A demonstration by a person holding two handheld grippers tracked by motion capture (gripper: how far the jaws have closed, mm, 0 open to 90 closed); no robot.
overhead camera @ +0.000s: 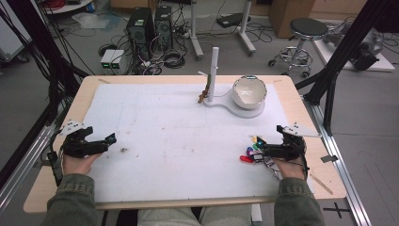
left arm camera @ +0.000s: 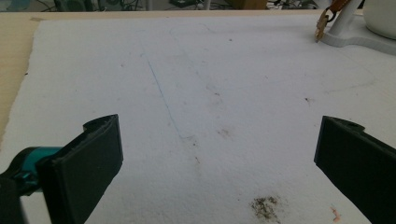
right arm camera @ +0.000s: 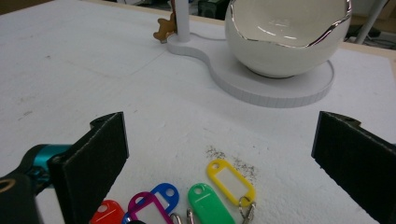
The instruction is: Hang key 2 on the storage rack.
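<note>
The right gripper (right arm camera: 219, 154), jaws spread wide, hovers just over the bunch of key tags (right arm camera: 187, 200) on the white mat (right arm camera: 93, 70); light, slippery plastic, probably best pinched at the rings.

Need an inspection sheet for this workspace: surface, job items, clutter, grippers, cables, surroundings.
Surface: white foam mat on a wooden table, with scuffs, a faint blue line and a dark crumb patch.
Job's things: bunch of coloured key tags on rings, lying flat by the right gripper; white bowl on a white stand; a small brown charm hangs from the stand's post.
Clutter: nothing seen beyond the stains.
Grippers: left gripper open, empty; right gripper open, hovering at the tags.
Cables: loose tangle on the floor behind the table.
Surroundings: computer towers, stool, black frame struts.
</note>
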